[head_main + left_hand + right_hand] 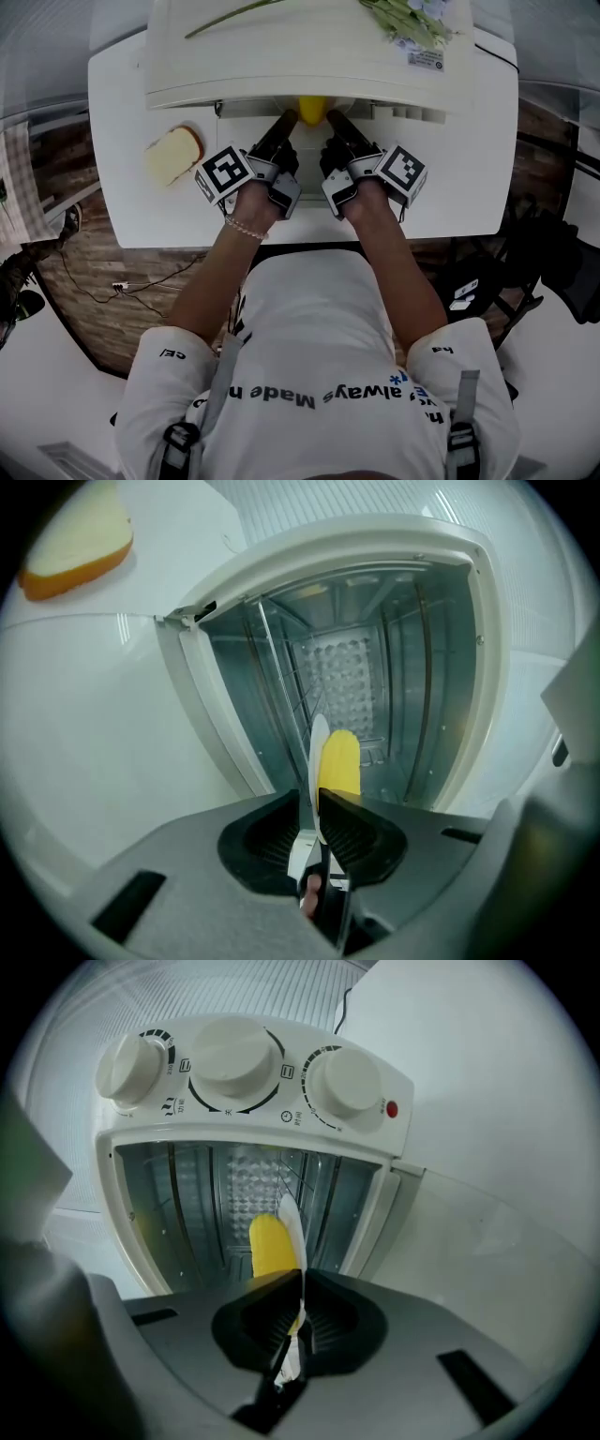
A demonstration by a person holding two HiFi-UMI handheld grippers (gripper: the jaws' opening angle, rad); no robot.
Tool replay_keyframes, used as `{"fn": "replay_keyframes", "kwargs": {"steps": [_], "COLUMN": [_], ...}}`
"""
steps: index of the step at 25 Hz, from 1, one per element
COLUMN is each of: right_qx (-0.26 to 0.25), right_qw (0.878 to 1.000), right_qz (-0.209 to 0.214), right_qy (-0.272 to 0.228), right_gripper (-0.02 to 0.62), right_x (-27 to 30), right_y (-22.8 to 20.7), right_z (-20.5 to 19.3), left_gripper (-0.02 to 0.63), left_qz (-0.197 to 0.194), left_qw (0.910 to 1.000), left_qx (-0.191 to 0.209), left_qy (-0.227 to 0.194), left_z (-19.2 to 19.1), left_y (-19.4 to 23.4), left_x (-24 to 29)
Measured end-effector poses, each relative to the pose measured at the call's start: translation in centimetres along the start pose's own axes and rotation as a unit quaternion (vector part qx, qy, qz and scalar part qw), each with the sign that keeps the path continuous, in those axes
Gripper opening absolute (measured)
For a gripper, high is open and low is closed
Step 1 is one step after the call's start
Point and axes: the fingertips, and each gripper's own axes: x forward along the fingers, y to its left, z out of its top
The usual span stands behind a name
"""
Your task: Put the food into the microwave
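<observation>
A white plate (318, 747) carrying a yellow piece of food (340, 761) is held edge-on at the mouth of the white microwave (309, 56). My left gripper (286, 122) is shut on the plate's left rim and my right gripper (336, 122) is shut on its right rim. In the head view only the yellow food (312, 109) peeks out between them under the microwave's top. The right gripper view shows the plate (292, 1227) and food (272, 1246) before the open metal cavity (234, 1194). Both grippers are turned sideways.
A slice of yellow cake (173, 155) lies on the white table (469, 187) to the left of the microwave. Three dials (234, 1063) sit beside the cavity. The glass door (469, 1232) lies open. Flowers (412, 21) rest on top of the microwave.
</observation>
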Motion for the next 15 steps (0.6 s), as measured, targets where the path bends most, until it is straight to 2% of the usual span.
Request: {"fn": "replay_keyframes", "kwargs": {"steps": [3,15], "right_qx": [-0.005,-0.014], "right_qw": [1.0,1.0], "right_qz": [0.0,0.002], "right_qy": [0.002,-0.009], "right_gripper": [0.02,0.021], "right_x": [0.6,2.5], "right_y": [0.1,0.8], "right_z": [0.3,1.6], "left_gripper": [0.026,0.021], "left_qz": [-0.007,-0.012], "left_qw": [0.9999,0.9992], "left_qx": [-0.005,-0.024], "left_qy": [-0.006,-0.029], "left_z": [0.1,1.7], "left_y": [-0.2,-0.5], "left_x": [0.2,1.8]}}
